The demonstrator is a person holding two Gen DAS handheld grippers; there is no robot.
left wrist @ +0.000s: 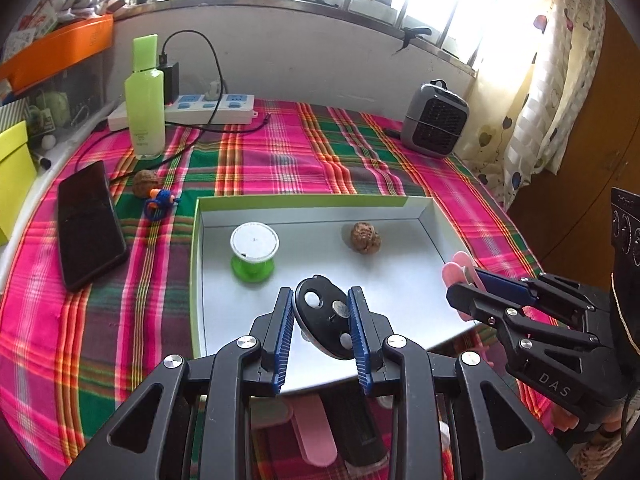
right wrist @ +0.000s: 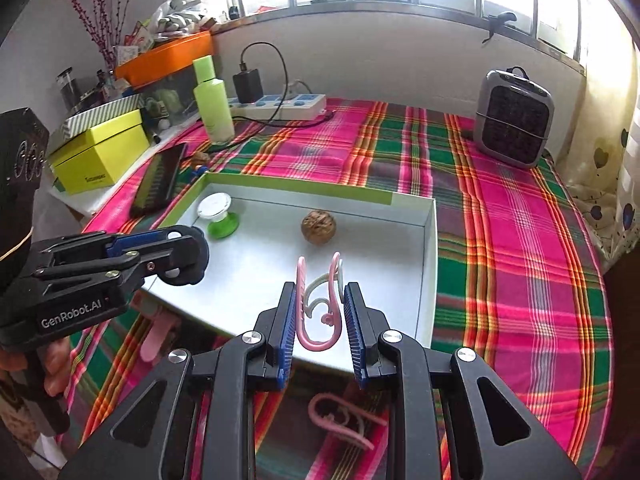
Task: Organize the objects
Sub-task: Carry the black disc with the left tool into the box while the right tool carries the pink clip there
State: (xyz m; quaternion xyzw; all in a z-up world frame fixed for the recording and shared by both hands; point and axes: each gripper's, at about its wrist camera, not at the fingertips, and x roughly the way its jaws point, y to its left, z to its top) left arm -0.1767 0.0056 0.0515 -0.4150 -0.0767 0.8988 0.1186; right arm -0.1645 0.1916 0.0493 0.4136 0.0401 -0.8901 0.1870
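Observation:
A shallow white tray with a green rim (left wrist: 304, 201) (right wrist: 432, 240) lies on the plaid cloth. In it stand a green-and-white spool (left wrist: 253, 251) (right wrist: 218, 216) and a walnut (left wrist: 365, 237) (right wrist: 318, 227). My left gripper (left wrist: 322, 312) (right wrist: 188, 256) is shut on a black oval disc with holes (left wrist: 326, 316), held over the tray's near part. My right gripper (right wrist: 320, 312) (left wrist: 466, 280) is shut on a pink-and-white clip (right wrist: 320, 312) (left wrist: 460, 266), held over the tray's near right edge.
Left of the tray lie a black phone (left wrist: 88, 224) (right wrist: 160, 182), a second walnut (left wrist: 145, 184) and a blue-orange toy (left wrist: 160, 200). A green bottle (left wrist: 145, 100) (right wrist: 212, 100), power strip (left wrist: 216, 106) and small grey heater (left wrist: 434, 120) (right wrist: 514, 120) stand at the back.

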